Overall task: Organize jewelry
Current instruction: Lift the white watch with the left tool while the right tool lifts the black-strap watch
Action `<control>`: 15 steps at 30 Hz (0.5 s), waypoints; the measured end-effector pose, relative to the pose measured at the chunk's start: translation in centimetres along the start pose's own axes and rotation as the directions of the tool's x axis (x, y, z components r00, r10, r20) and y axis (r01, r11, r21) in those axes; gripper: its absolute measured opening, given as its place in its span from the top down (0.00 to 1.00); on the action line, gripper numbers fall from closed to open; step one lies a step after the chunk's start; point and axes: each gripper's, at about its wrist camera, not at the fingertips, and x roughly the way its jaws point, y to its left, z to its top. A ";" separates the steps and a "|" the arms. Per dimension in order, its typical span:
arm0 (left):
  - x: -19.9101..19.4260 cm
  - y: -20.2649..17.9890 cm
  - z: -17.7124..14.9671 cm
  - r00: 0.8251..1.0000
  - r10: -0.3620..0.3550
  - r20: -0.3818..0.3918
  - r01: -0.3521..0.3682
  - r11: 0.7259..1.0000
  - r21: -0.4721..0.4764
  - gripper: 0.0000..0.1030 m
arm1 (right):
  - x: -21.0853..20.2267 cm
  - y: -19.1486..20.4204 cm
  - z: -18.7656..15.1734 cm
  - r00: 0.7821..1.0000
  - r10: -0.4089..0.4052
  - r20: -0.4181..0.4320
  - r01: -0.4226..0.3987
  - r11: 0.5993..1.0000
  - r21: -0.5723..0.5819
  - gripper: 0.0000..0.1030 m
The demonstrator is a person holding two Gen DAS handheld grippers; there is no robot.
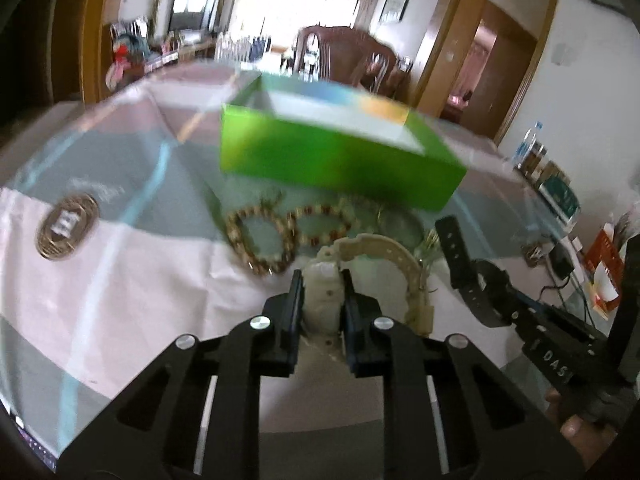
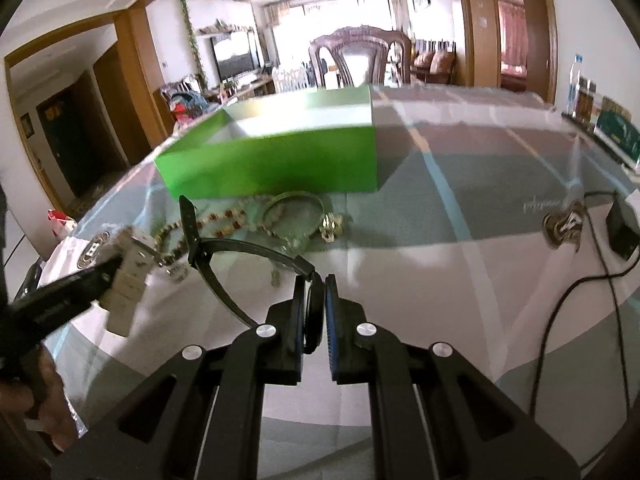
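An open green box stands on the table behind a cluster of jewelry. In the left wrist view my left gripper is shut on a cream watch, its strap curling to the right. Two beaded bracelets lie just beyond it. My right gripper is shut on a black watch, whose strap arcs up to the left. A thin bangle and a small ring-like piece lie in front of the box. The right gripper also shows with the black watch in the left wrist view.
The table carries a grey-and-white cloth with a printed round emblem. A black cable and adapter lie at the right. A water bottle and boxes stand at the far right edge. A wooden chair stands behind.
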 end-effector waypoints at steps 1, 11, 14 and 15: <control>-1.0 -0.2 0.2 1.000 -0.006 0.026 0.006 1.000 0.011 0.83 | -0.5 0.2 0.1 1.000 0.001 0.016 -0.001 1.000 -0.002 0.90; -7.6 -1.2 -0.8 0.985 0.025 0.172 -0.038 0.997 0.073 0.83 | -6.6 2.4 -0.7 0.982 0.002 0.189 0.003 1.000 -0.026 0.90; -9.3 -1.0 -1.4 0.980 0.026 0.198 -0.039 0.997 0.066 0.83 | -8.3 3.1 -1.5 0.975 0.006 0.221 0.002 0.999 -0.034 0.90; -10.0 -1.0 -1.7 0.977 0.023 0.210 -0.037 0.998 0.060 0.83 | -8.6 3.2 -1.7 0.974 0.005 0.228 0.003 0.999 -0.035 0.90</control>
